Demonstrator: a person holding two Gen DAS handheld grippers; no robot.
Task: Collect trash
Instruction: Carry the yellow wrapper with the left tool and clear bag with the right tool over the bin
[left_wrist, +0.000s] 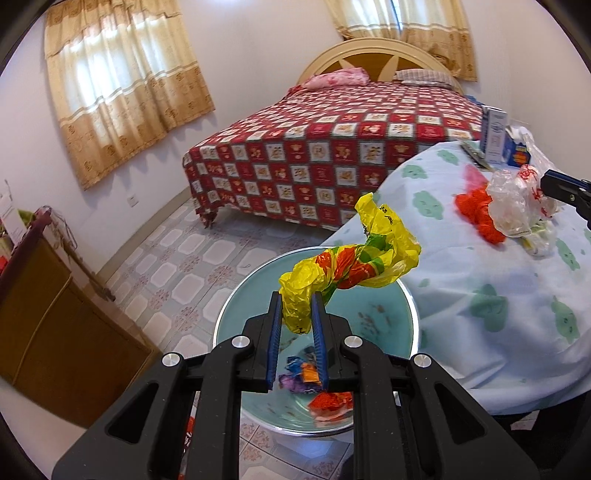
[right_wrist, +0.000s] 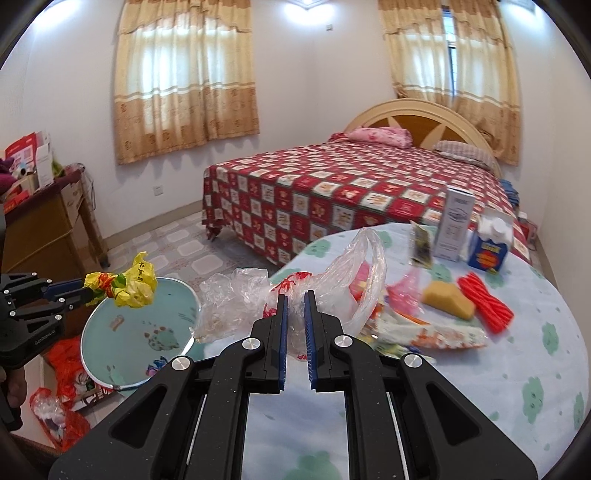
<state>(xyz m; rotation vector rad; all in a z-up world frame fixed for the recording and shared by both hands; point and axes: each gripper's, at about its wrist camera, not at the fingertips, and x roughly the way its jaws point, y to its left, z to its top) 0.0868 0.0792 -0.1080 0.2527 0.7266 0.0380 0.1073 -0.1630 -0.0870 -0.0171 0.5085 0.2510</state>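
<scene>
Now, your left gripper (left_wrist: 297, 308) is clamped on a crumpled yellow bag (left_wrist: 347, 266), pinching its near end. The bag's long axis runs forward and to the right of the jaws, twisted like a rope, its free end flaring upward.

Directly beneath those jaws sits the teal basin (left_wrist: 384, 321), on the floor beside the table (left_wrist: 480, 302). Scraps of coloured wrapper (left_wrist: 301, 373) already lie in its bottom. That is the relation that counts: the bag hangs over the basin's mouth, with the free end reaching toward the far rim. Judged from here, letting go would drop it inside, though the tail may catch the table-side rim.

Your right gripper (right_wrist: 294, 308) is closed on a clear plastic bag (right_wrist: 332, 288), which bunches ahead of and to both sides of the fingers. It appears lifted off the tablecloth, but the clear film makes that hard to confirm. The basin (right_wrist: 110, 332) lies to the left of and below this tool, well apart, with the left gripper (right_wrist: 83, 291) between.

The left hand is the nearer one to the basin; it should release first. The right has to cross leftward past the table edge.
</scene>
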